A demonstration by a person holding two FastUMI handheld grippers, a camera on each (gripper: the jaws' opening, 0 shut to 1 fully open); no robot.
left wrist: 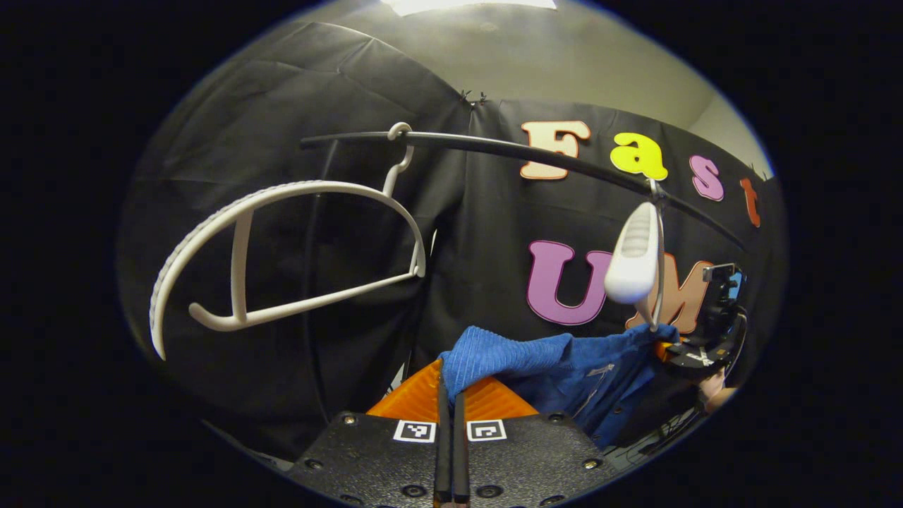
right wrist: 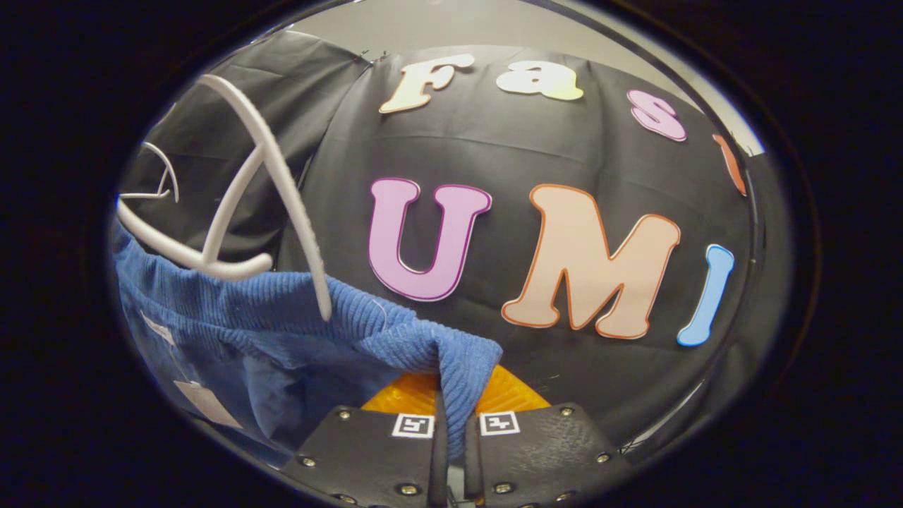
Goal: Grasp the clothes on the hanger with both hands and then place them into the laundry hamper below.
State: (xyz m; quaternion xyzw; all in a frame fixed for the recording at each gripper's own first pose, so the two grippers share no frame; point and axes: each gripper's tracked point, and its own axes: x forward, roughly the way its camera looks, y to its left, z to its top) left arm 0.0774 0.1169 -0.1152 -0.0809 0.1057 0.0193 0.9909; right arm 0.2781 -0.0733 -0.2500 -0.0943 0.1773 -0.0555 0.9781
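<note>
Both fingers, left (left wrist: 451,423) and right (right wrist: 451,430), pinch the garment (left wrist: 564,367); keep it taut, lower evenly clear of the hanger (right wrist: 282,204).

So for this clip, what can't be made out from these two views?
- Laundry hamper: no sign of it below either gripper.
- Blue garment: its lower part is cut off by the edge in the right gripper view, so its type is unclear.
- Right gripper: far off in the left gripper view, its fingertips covered by cloth.
- White hanger: its hook is cut off in the right gripper view.
</note>
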